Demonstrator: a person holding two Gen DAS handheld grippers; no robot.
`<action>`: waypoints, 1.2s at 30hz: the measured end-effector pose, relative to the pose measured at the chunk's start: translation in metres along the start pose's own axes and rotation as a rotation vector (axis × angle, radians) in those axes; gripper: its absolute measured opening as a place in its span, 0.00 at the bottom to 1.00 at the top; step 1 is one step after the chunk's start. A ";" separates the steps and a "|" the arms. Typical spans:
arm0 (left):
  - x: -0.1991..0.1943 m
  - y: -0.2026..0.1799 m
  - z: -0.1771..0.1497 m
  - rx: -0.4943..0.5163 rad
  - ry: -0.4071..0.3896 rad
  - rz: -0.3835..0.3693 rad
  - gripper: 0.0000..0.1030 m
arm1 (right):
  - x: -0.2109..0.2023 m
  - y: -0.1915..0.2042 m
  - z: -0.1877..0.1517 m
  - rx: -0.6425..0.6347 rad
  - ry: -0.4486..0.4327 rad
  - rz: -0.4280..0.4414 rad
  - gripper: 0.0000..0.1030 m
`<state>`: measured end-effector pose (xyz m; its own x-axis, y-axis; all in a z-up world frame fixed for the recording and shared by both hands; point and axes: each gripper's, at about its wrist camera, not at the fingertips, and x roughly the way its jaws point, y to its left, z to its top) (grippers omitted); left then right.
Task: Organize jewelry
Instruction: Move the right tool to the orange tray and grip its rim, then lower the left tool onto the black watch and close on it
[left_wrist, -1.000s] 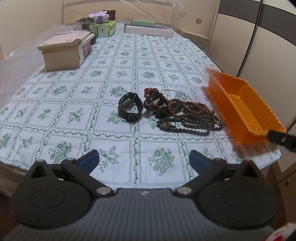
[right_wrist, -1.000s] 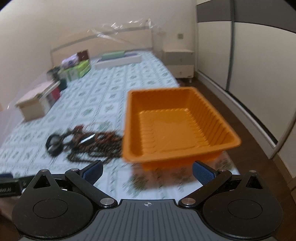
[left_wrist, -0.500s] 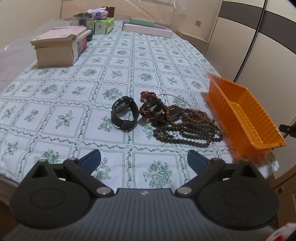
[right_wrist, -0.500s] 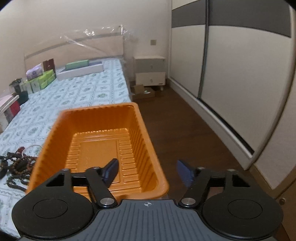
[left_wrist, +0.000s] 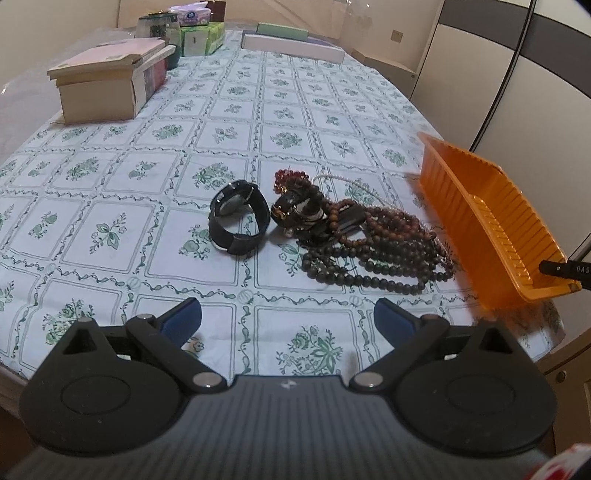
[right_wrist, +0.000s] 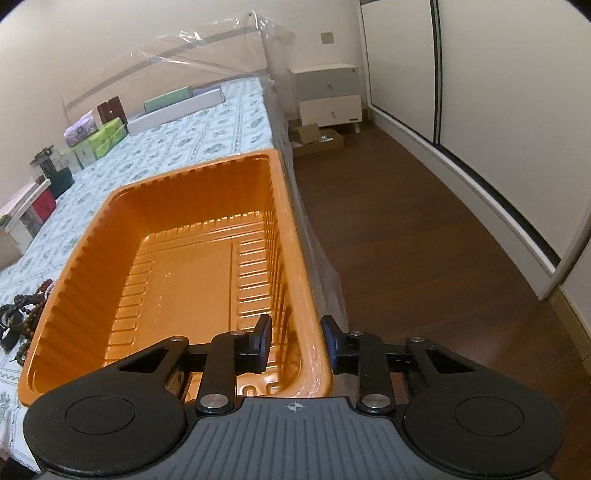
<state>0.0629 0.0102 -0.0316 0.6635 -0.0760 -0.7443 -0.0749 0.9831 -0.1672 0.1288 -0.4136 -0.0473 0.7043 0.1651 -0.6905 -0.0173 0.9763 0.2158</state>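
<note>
A pile of dark and brown bead strings (left_wrist: 369, 243) lies on the flowered tablecloth (left_wrist: 110, 184), with a black wristwatch (left_wrist: 238, 218) just left of it. The empty orange tray (left_wrist: 491, 229) stands to the pile's right at the table's edge. My left gripper (left_wrist: 288, 321) hovers open over the cloth in front of the jewelry, holding nothing. My right gripper (right_wrist: 295, 339) straddles the orange tray's (right_wrist: 177, 266) near right wall, one finger inside and one outside. Its jaws are closing with the wall between them. The beads (right_wrist: 26, 314) peek out left of the tray.
A cardboard box (left_wrist: 107, 81) sits at the far left, green tissue packs (left_wrist: 201, 37) and a long white box (left_wrist: 291, 46) at the back. Right of the table's edge are a dark wood floor (right_wrist: 424, 240), a nightstand (right_wrist: 328, 92) and sliding wardrobe doors (right_wrist: 498, 92).
My right gripper swung right along the tray to its right wall and its jaws narrowed from wide open. The left gripper drifted a little closer to the jewelry.
</note>
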 end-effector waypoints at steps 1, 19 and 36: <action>0.001 -0.001 0.000 0.002 0.002 -0.002 0.96 | 0.001 -0.002 0.000 0.007 0.009 0.007 0.29; -0.006 -0.002 0.001 0.029 -0.019 -0.011 0.96 | -0.021 0.033 0.016 -0.104 -0.016 -0.083 0.08; 0.011 0.001 0.015 0.143 -0.059 -0.017 0.88 | -0.023 0.085 0.029 -0.399 -0.043 -0.251 0.07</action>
<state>0.0812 0.0133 -0.0301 0.7065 -0.0875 -0.7022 0.0412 0.9957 -0.0825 0.1320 -0.3381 0.0068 0.7504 -0.0803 -0.6561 -0.1085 0.9642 -0.2420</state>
